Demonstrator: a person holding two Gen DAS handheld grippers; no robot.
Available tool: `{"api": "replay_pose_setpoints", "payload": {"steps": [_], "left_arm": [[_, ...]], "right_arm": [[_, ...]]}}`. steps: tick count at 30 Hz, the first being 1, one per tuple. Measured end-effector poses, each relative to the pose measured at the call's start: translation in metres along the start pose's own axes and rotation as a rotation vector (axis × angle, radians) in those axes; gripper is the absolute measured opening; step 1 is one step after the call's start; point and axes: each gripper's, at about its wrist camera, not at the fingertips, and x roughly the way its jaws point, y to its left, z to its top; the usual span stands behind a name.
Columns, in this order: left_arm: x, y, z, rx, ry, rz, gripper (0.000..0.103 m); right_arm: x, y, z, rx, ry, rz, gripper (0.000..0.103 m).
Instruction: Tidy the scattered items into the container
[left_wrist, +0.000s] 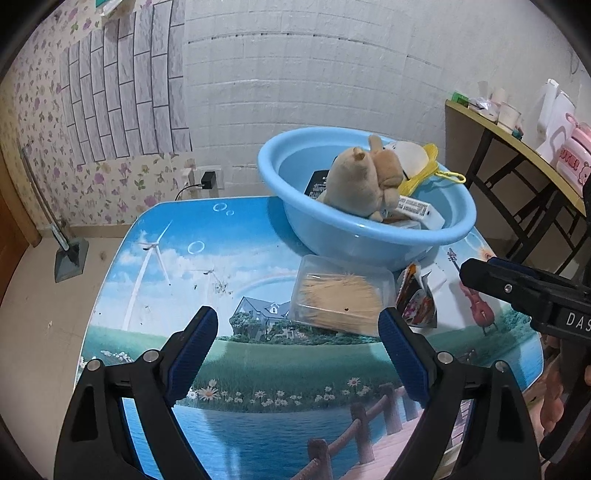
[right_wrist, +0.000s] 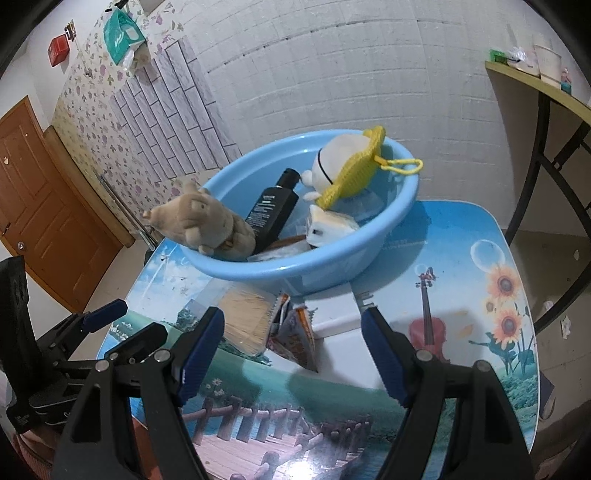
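We see the blue basin (left_wrist: 369, 236) standing at the far side of the surface (left_wrist: 184, 266), already holding a brown plush toy (left_wrist: 354, 184), a black bottle (right_wrist: 271, 210), a white toy with a yellow net (right_wrist: 347, 170) and a white box (left_wrist: 421, 214). Just in front of the basin, still on the surface, lie a clear box of toothpicks (left_wrist: 340, 295), a snack packet (right_wrist: 295, 336) touching it, and a white box (right_wrist: 332, 314) against the basin's base. Both our left tongs (left_wrist: 299, 328) and right tongs (right_wrist: 291, 332) hover spread wide and empty before these items. A side table (left_wrist: 517, 147) with cups stands to the right.
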Motion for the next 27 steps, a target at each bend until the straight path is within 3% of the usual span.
{"api": "replay_pose_setpoints", "payload": {"steps": [27], "left_arm": [[0.038, -0.003, -0.009, 0.003, 0.054, -0.065, 0.089]], "right_arm": [[0.029, -0.026, -0.006, 0.018, 0.042, -0.012, 0.077]]}}
